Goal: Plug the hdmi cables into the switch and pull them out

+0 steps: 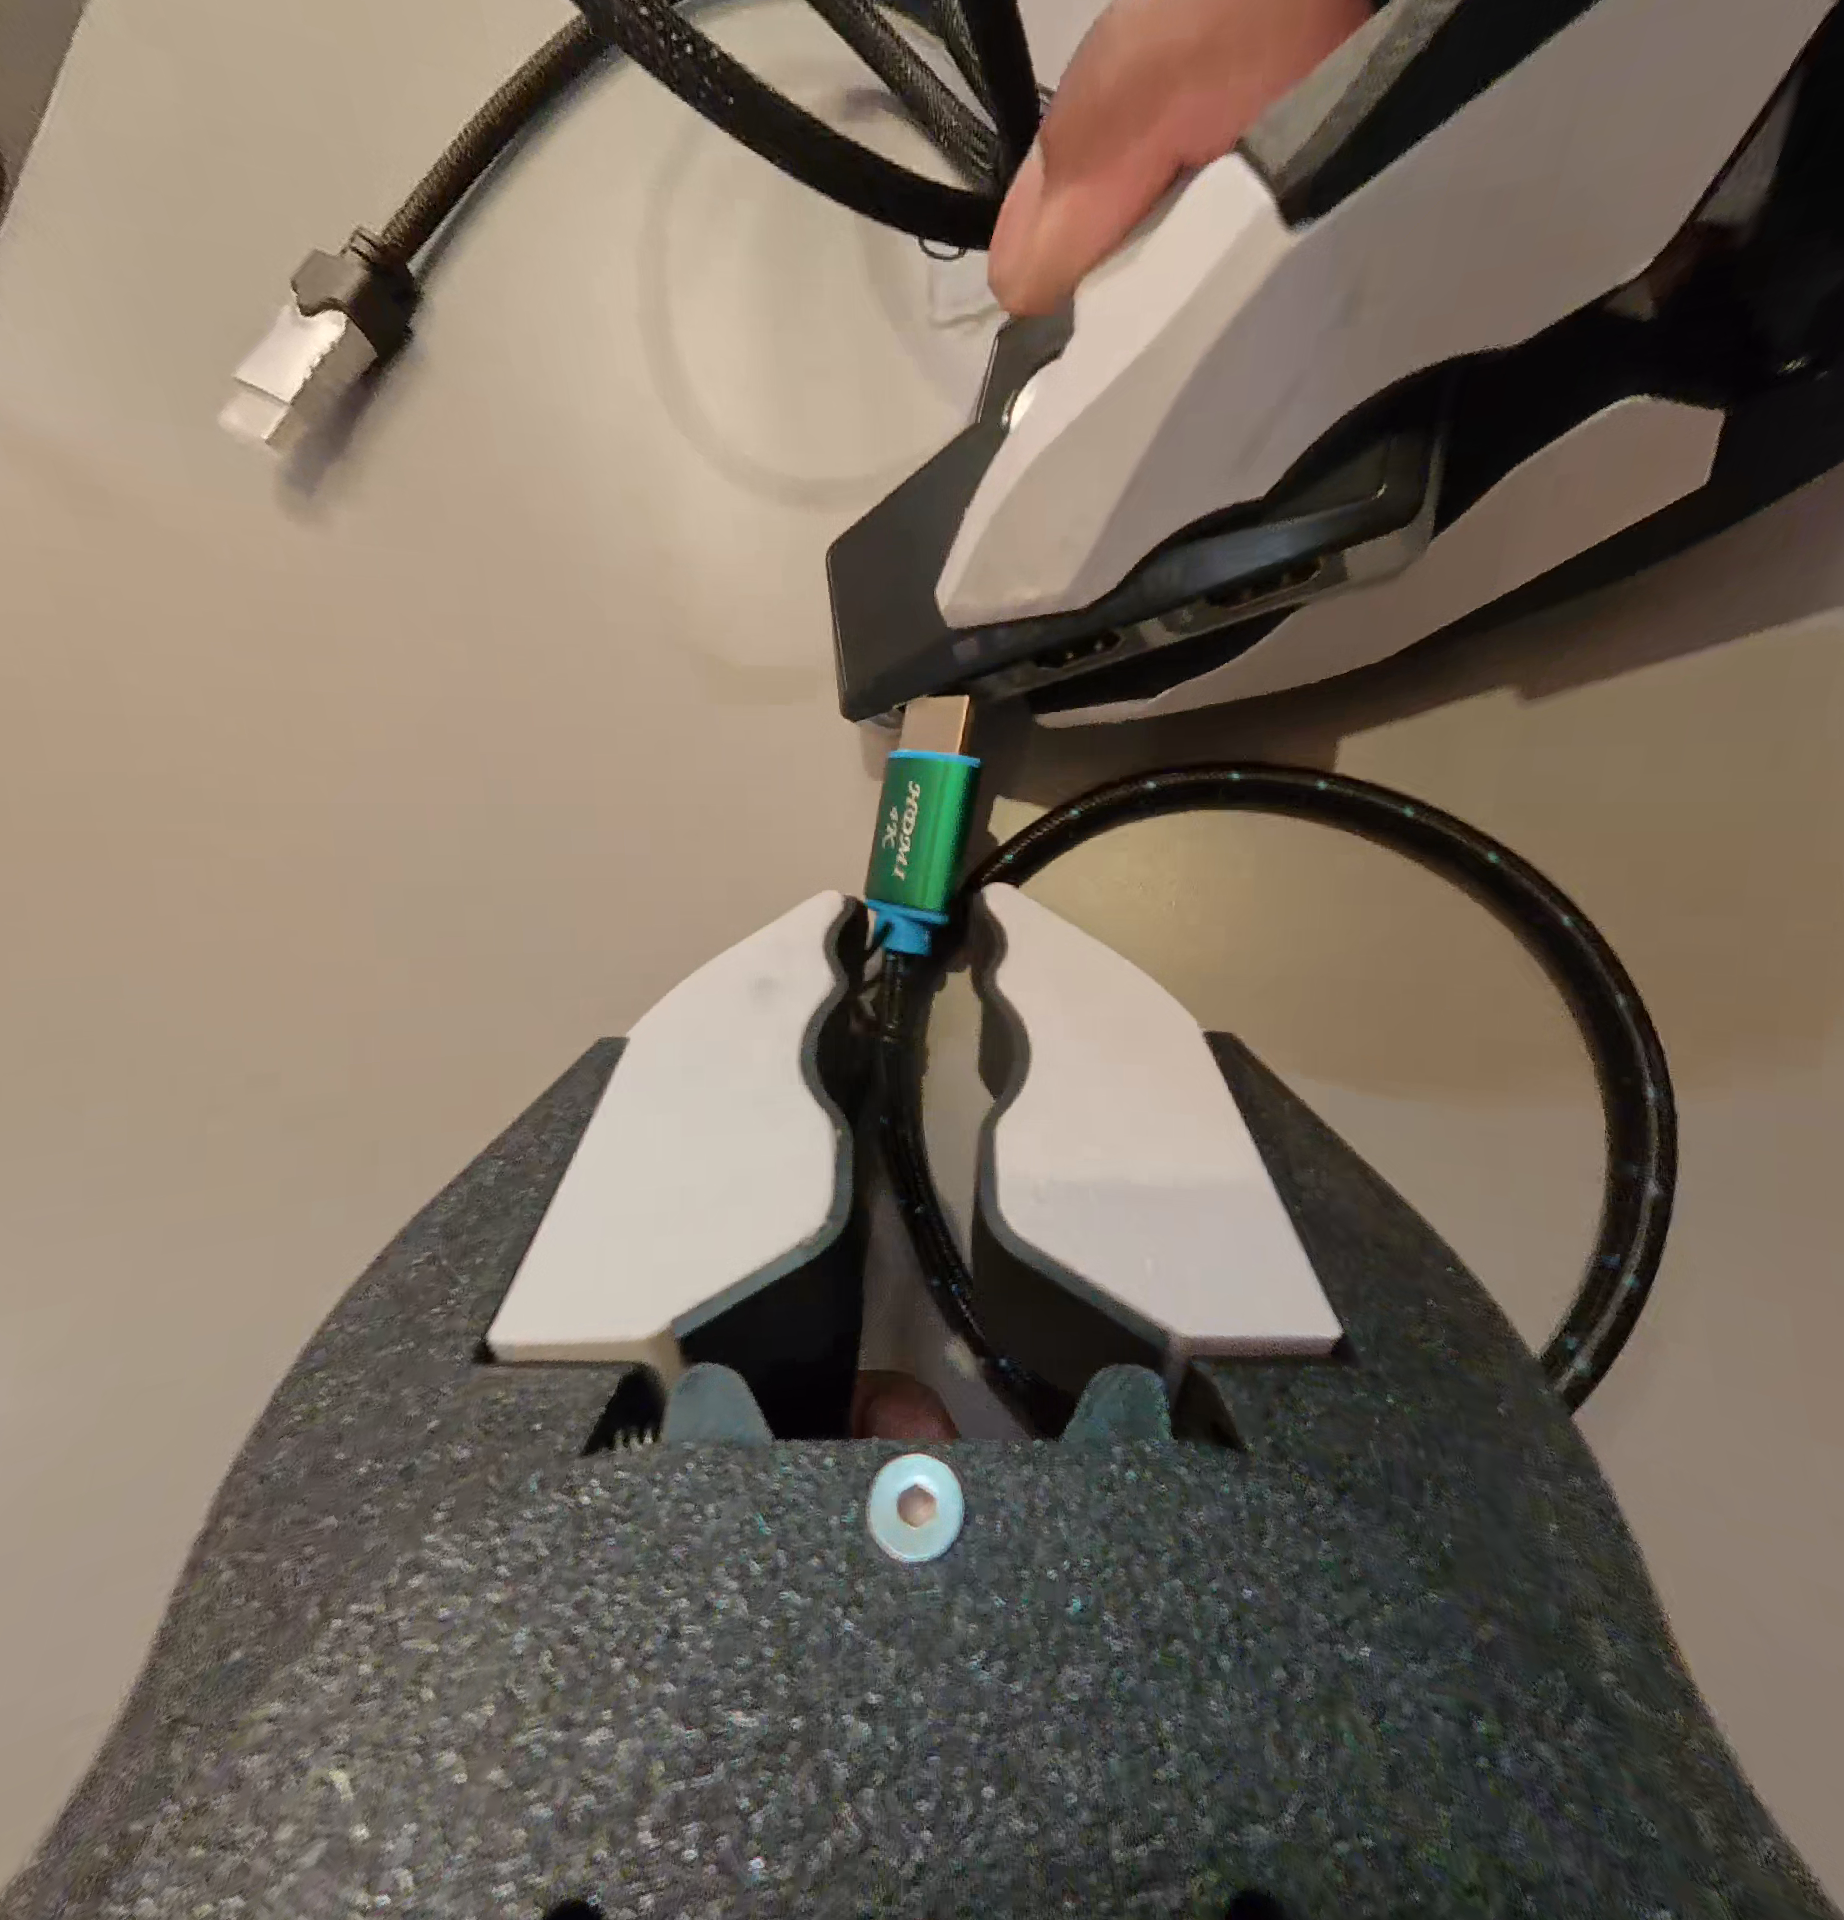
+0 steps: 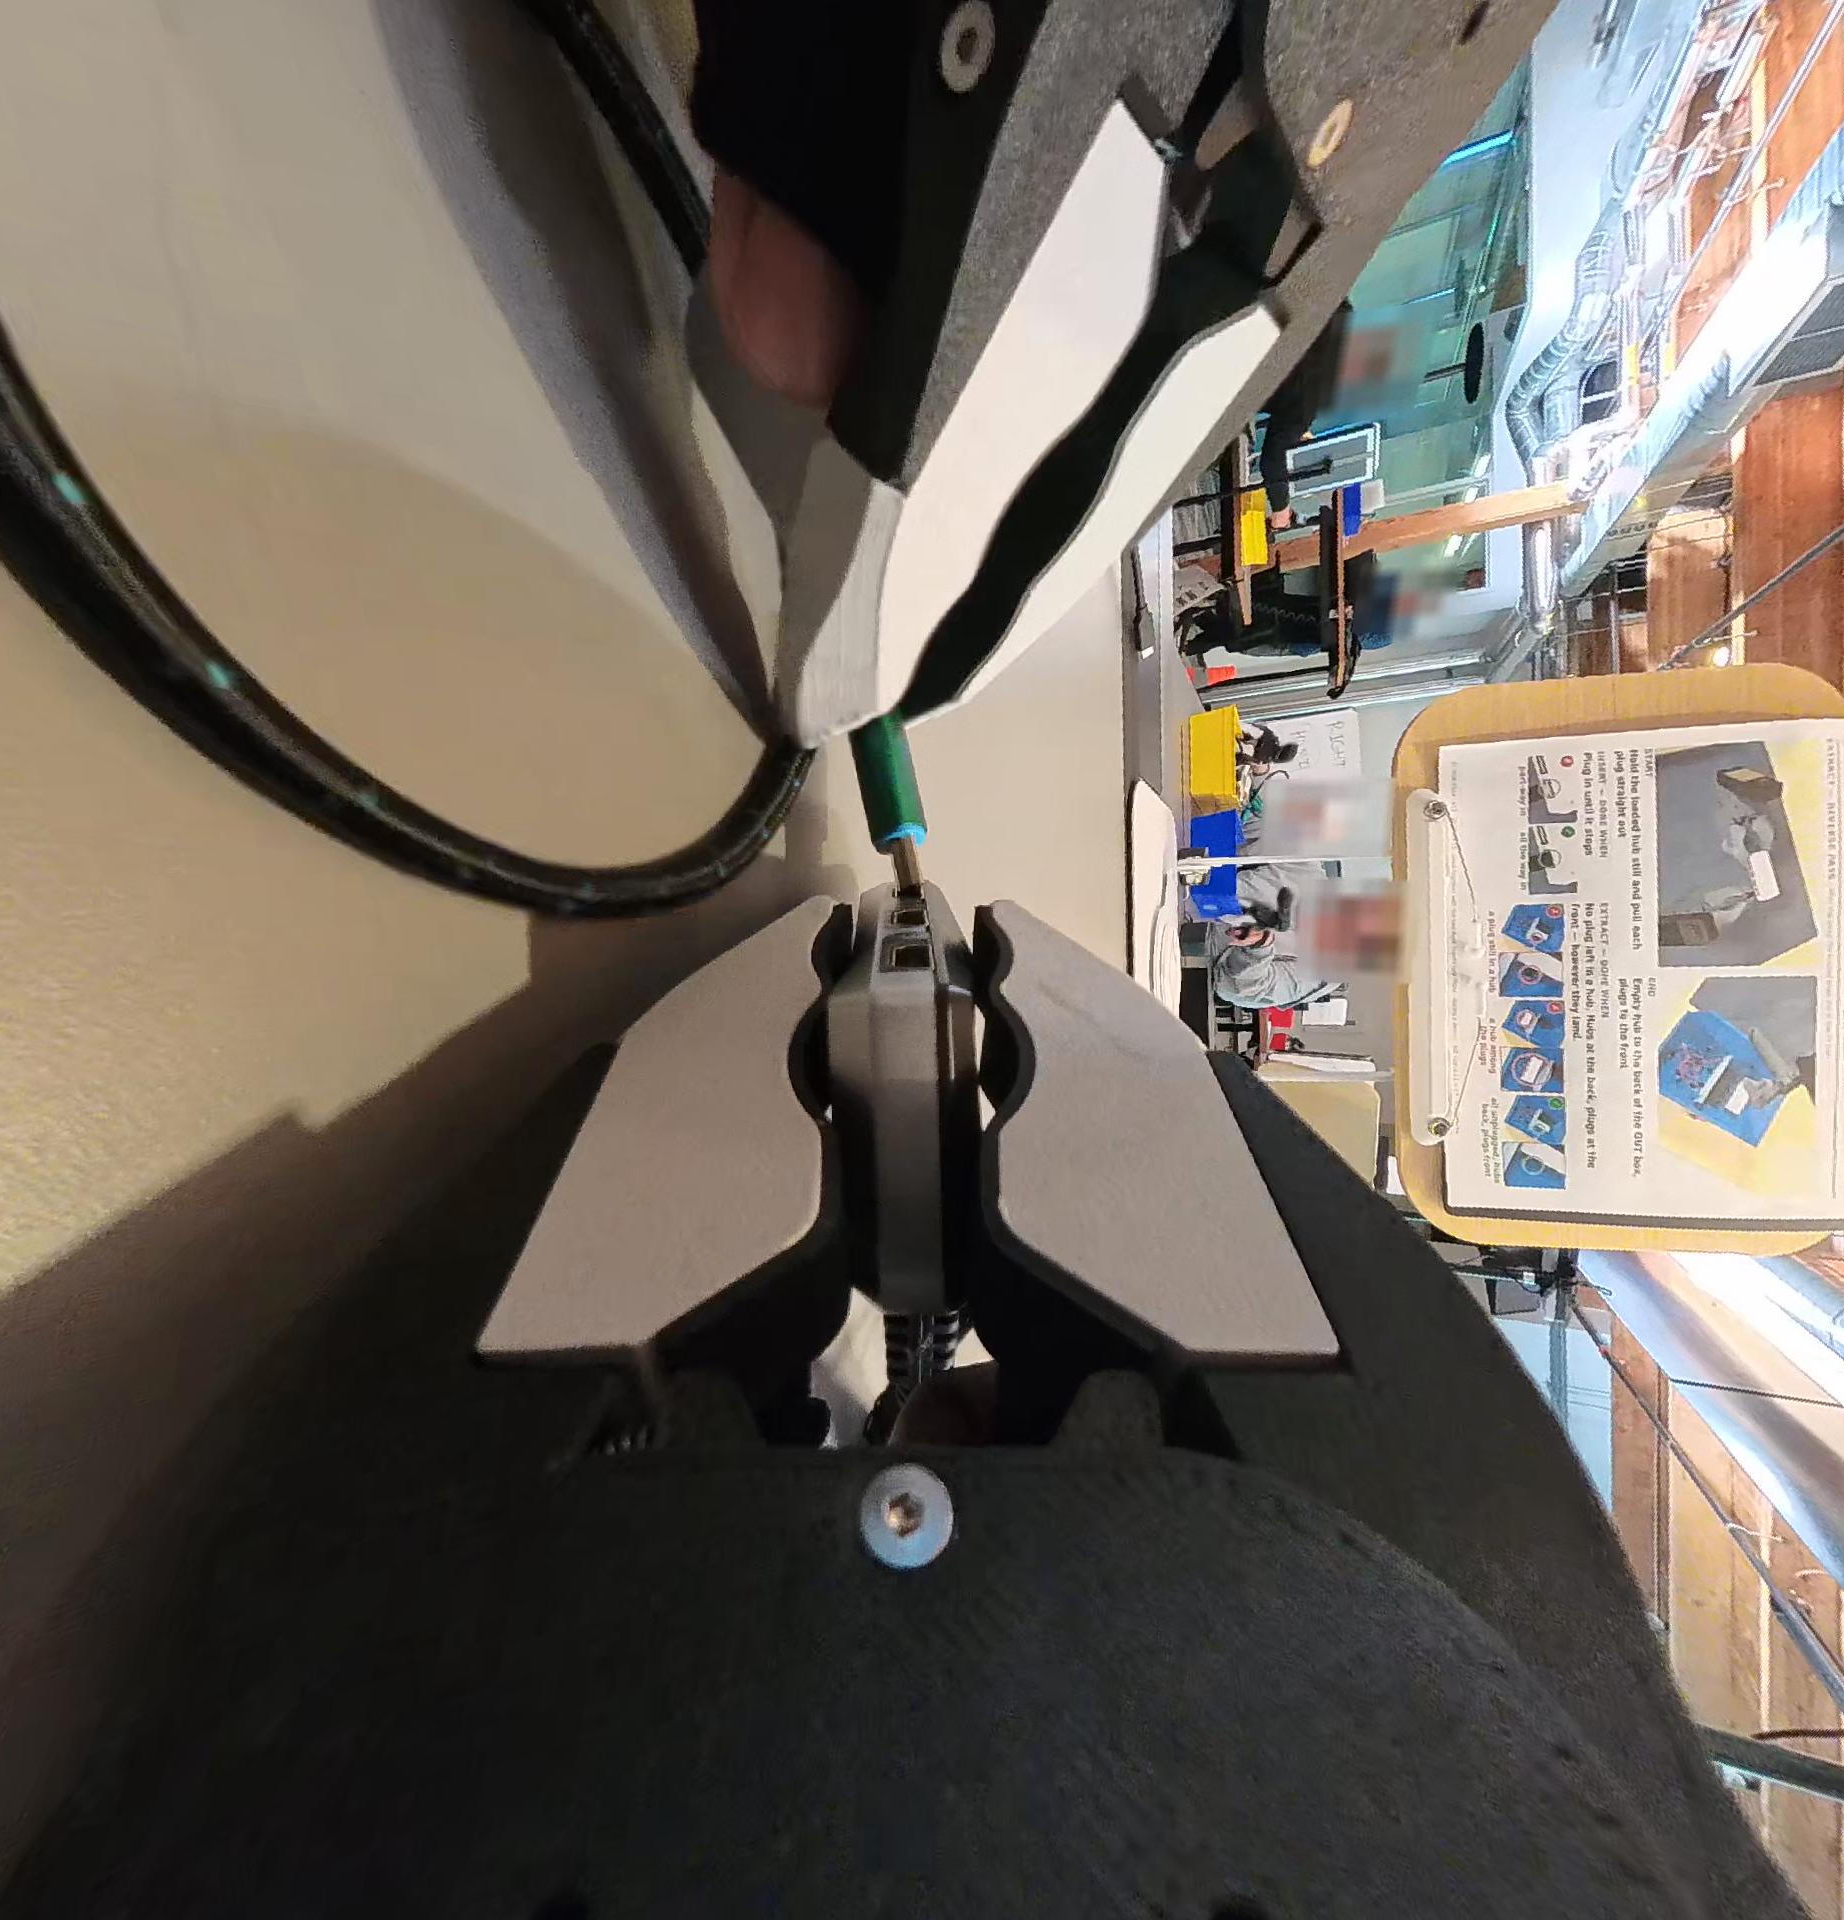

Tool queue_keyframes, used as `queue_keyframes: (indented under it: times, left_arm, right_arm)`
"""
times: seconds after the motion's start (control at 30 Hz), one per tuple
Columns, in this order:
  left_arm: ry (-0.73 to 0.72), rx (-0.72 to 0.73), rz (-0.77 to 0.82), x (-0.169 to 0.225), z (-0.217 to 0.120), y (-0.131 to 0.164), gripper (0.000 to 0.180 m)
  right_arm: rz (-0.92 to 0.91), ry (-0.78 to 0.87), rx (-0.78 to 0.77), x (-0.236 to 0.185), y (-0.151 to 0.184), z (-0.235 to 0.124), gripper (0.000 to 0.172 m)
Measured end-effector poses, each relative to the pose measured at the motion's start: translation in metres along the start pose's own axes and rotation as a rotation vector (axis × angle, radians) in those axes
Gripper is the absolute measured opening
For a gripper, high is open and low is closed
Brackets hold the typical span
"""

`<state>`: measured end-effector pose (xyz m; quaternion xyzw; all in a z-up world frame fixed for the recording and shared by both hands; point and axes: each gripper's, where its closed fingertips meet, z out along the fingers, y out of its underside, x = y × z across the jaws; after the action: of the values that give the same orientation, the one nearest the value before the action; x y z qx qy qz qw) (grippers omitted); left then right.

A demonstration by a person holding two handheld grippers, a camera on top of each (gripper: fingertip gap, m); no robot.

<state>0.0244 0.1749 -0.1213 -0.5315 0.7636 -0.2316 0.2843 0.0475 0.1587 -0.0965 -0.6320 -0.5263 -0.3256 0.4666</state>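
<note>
Pale beige table [image 1: 274, 727] lies under everything. The left gripper [image 1: 913, 904] has its jaws open only a little way. Their tips hold the back end of a green plug [image 1: 918, 831] that has blue rings at both ends. The plug's gold tip just meets a port at the near corner of a dark grey hub [image 1: 897, 623]. Pale writing runs along the green part. A black cable [image 1: 1520, 935] with tiny blue dots comes out the back of the plug, runs between the jaws and curls round in a big loop on the right.

The right gripper [image 2: 902, 925] has its jaws shut on the hub, with one pad pressed on each flat side. A hand [image 1: 1094, 177] shows on that gripper in the left view.

Only the left view shows a second plug [image 1: 305, 343], silver and dark, lying loose on the table at the far left, and a bunch of black cords [image 1: 845, 104] at the far side.

Only the right view shows the room, which looks tipped sideways. It has a wooden board [image 2: 1624, 696] with a printed sheet of words and small pictures, a yellow bin [image 2: 1214, 748], a blue bin [image 2: 1214, 842] and people far away.
</note>
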Motion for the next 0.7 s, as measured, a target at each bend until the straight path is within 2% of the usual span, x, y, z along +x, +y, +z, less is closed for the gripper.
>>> queue_keyframes:
  times: [0.07, 0.2, 0.37, 0.43, 0.7]
  left_arm:
    - [-0.014, -0.009, 0.010, -0.001, -0.002, -0.002, 0.015]
    - [-0.156, -0.032, 0.105, -0.010, -0.007, -0.010, 0.013]
    - [-0.425, -0.112, 0.350, -0.020, -0.017, -0.023, 0.012]
    - [-0.484, -0.131, 0.408, -0.021, -0.019, -0.027, 0.012]
    - [-0.460, -0.061, 0.360, -0.021, -0.020, -0.030, 0.013]
  right_arm:
    - [-0.004, 0.016, 0.001, 0.003, 0.000, -0.001, 0.022]
    - [0.007, 0.064, -0.003, 0.014, 0.001, -0.002, 0.021]
    - [-0.037, 0.131, -0.024, 0.024, 0.003, -0.003, 0.021]
    - [-0.049, 0.142, -0.025, 0.025, 0.004, -0.004, 0.021]
    - [-0.036, 0.147, -0.008, 0.023, 0.002, -0.005, 0.021]
